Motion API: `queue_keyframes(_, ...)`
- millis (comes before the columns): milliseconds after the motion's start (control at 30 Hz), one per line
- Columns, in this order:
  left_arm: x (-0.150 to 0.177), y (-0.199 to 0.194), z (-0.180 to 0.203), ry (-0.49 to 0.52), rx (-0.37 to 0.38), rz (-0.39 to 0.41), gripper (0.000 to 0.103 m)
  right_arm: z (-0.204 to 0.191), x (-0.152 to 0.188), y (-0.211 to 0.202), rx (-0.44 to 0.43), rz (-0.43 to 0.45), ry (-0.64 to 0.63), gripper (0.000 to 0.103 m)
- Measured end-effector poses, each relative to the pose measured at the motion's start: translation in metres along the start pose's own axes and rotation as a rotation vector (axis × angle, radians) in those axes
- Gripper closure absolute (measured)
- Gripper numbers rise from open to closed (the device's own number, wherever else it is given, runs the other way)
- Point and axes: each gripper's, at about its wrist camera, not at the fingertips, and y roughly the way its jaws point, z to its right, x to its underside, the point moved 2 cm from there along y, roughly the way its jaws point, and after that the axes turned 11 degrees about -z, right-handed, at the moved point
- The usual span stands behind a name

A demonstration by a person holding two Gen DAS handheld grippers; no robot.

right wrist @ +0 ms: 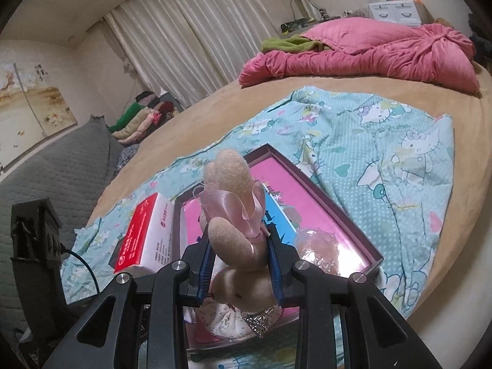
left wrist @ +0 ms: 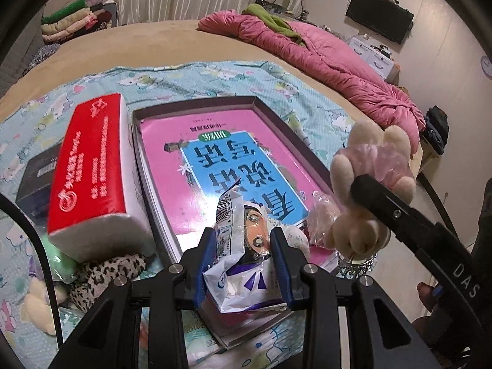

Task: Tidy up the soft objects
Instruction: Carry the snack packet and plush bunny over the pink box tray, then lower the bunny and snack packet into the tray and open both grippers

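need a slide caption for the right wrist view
Right gripper holds a beige plush toy above the shallow box.

Pink quilt (left wrist: 338, 61) on the tan bed (left wrist: 153, 40), white curtains (right wrist: 184, 40) behind.

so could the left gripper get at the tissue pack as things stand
Probably not yet: the left gripper is shut on a crumpled packet. The tissue pack lies uncovered just beside it, so the way looks free once the packet is dropped.
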Motion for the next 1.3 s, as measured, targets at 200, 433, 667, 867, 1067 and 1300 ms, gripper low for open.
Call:
queue_keyframes(200,0.002,0.007,0.001,0.006,-0.003,-0.013,0.066,0.004,0.002,0.012,0.0,-0.042,0.009,0.071)
queue_keyframes(433,0.002,0.012,0.002,0.011,-0.002,-0.024,0.066,0.007,0.004,0.025,0.007,-0.086,0.011,0.07)
queue_keyframes(667,0.003,0.013,0.005,0.024,-0.008,-0.023,0.066,0.014,0.009,0.044,0.004,-0.152,0.04,0.069)
queue_keyframes(867,0.004,0.016,0.004,0.023,-0.012,-0.028,0.066,0.017,0.01,0.052,0.008,-0.173,0.047,0.069)
queue_keyframes(1067,0.005,0.016,0.004,0.021,-0.01,-0.025,0.066,0.017,0.01,0.052,0.008,-0.166,0.057,0.067)
queue_keyframes(1300,0.005,0.016,0.004,0.021,-0.005,-0.024,0.066,0.018,0.008,0.045,0.004,-0.14,0.064,0.06)
